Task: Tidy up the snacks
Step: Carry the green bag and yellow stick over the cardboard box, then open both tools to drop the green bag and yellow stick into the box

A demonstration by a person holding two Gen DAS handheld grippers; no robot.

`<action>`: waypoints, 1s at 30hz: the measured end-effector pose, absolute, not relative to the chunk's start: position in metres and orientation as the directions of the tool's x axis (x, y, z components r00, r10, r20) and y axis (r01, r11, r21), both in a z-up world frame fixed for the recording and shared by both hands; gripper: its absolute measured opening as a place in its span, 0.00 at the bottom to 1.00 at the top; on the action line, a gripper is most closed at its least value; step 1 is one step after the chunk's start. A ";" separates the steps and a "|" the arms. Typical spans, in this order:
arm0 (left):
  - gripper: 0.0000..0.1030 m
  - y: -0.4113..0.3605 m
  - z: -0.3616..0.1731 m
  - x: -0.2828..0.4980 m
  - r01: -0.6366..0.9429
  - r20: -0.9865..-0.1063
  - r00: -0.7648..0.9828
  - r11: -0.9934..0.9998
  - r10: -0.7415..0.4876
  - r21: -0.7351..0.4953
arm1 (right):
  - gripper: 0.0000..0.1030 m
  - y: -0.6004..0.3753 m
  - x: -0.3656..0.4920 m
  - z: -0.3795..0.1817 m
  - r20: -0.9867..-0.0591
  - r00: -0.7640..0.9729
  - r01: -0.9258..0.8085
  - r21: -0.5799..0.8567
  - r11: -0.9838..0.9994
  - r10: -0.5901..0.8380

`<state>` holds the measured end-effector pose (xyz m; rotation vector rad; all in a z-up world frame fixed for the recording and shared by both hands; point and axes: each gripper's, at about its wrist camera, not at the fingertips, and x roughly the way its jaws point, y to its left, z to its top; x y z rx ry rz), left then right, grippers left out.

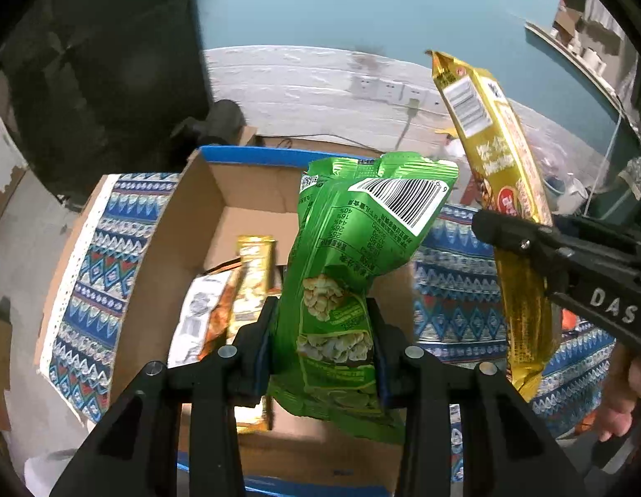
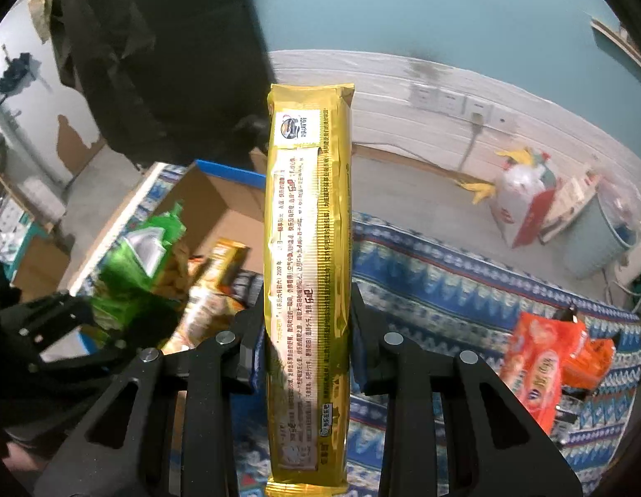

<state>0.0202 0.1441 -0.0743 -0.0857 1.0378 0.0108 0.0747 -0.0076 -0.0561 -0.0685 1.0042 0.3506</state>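
My left hand-held gripper [image 1: 324,356] is clamped on the green snack bag [image 1: 353,256], held above the open cardboard box [image 1: 188,223]. My right hand-held gripper [image 2: 308,352] pinches the long gold packet [image 2: 308,248] just beside it. I judge this the carrying step; next, lower both among the snacks lying beyond my fingers and release.

A green snack bag [image 1: 341,285] with a barcode hangs upright over the open cardboard box [image 1: 155,273] that already has a few packets [image 1: 233,294] inside, a long gold pack [image 2: 308,281] stands upright just beside it, and orange packets [image 2: 544,356] lie on the patterned cloth.
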 end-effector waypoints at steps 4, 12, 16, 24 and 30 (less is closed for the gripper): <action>0.38 0.158 -0.078 0.019 -0.080 -0.868 0.496 0.994 -0.023 -0.072 | 0.29 0.014 0.076 -0.056 -0.834 0.476 -0.340 0.119 0.933 0.280; 0.39 0.182 -0.085 0.016 -0.143 -0.881 0.473 0.987 0.005 -0.072 | 0.29 0.044 0.086 -0.067 -0.845 0.431 -0.367 0.157 0.917 0.317; 0.39 0.193 -0.087 0.015 -0.194 -0.888 0.459 0.978 0.023 -0.075 | 0.29 0.057 0.088 -0.074 -0.852 0.408 -0.384 0.166 0.908 0.328; 0.52 0.209 -0.082 0.015 -0.248 -0.885 0.463 0.965 0.041 -0.085 | 0.30 0.072 0.093 -0.089 -0.866 0.359 -0.391 0.198 0.899 0.347; 0.52 0.205 -0.081 0.017 -0.243 -0.884 0.466 0.967 0.044 -0.080 | 0.40 0.076 0.093 -0.093 -0.869 0.336 -0.397 0.218 0.892 0.362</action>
